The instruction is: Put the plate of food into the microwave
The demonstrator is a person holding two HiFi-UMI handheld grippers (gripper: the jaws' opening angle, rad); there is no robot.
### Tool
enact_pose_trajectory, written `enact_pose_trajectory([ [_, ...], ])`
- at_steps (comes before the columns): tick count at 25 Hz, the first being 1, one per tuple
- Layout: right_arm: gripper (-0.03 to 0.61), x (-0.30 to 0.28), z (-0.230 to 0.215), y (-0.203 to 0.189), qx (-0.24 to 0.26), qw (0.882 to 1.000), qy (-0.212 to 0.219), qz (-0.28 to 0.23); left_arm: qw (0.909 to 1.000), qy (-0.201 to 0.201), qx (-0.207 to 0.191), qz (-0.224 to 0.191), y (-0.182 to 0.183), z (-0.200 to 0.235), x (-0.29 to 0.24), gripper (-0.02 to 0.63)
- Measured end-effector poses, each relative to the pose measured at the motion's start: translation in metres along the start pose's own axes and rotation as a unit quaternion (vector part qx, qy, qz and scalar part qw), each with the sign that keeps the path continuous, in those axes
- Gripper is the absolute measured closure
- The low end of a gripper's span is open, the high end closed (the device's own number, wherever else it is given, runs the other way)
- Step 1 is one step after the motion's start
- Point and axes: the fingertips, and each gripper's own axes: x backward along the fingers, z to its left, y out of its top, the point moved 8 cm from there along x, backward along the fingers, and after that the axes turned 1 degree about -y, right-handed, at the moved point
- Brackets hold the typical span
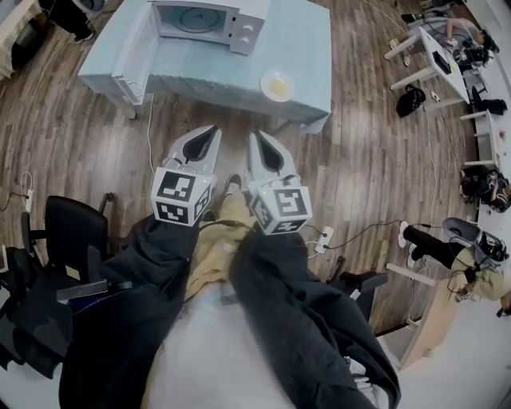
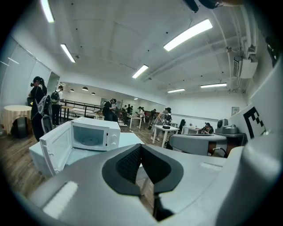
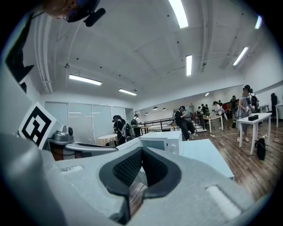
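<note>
A white microwave (image 1: pixel 209 19) stands at the far side of the pale blue table (image 1: pixel 311 40), its door (image 1: pixel 134 49) swung open to the left. A white plate of yellow food (image 1: pixel 276 85) lies near the table's front right edge. My left gripper (image 1: pixel 213 129) and right gripper (image 1: pixel 255 136) are side by side over the wooden floor, short of the table, both shut and empty. In the left gripper view the left gripper (image 2: pixel 141 147) points at the microwave (image 2: pixel 95 134) and its open door (image 2: pixel 55 149). Past the right gripper (image 3: pixel 142 150) the microwave (image 3: pixel 162 142) shows.
A black office chair (image 1: pixel 73 232) stands at my left. A power strip (image 1: pixel 324 236) and cables lie on the floor to the right. White desks (image 1: pixel 435 56) with seated people line the right side. More people stand at the room's far end (image 2: pixel 39 106).
</note>
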Motion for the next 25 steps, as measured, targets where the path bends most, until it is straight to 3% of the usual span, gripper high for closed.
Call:
enact_pose_trajectory([
  [16, 0.583, -0.079, -0.116, 0.004, -0.023, 0.999, 0.037, 0.03, 0.9993, -0.002, -0.002, 0.038, 0.026, 0.004, -0.147, 0.617],
  [25, 0.583, -0.108, -0.166, 0.0, -0.04, 0.997, 0.048, 0.054, 0.998, 0.012, 0.009, 0.062, 0.029, 0.009, -0.2, 0.617],
])
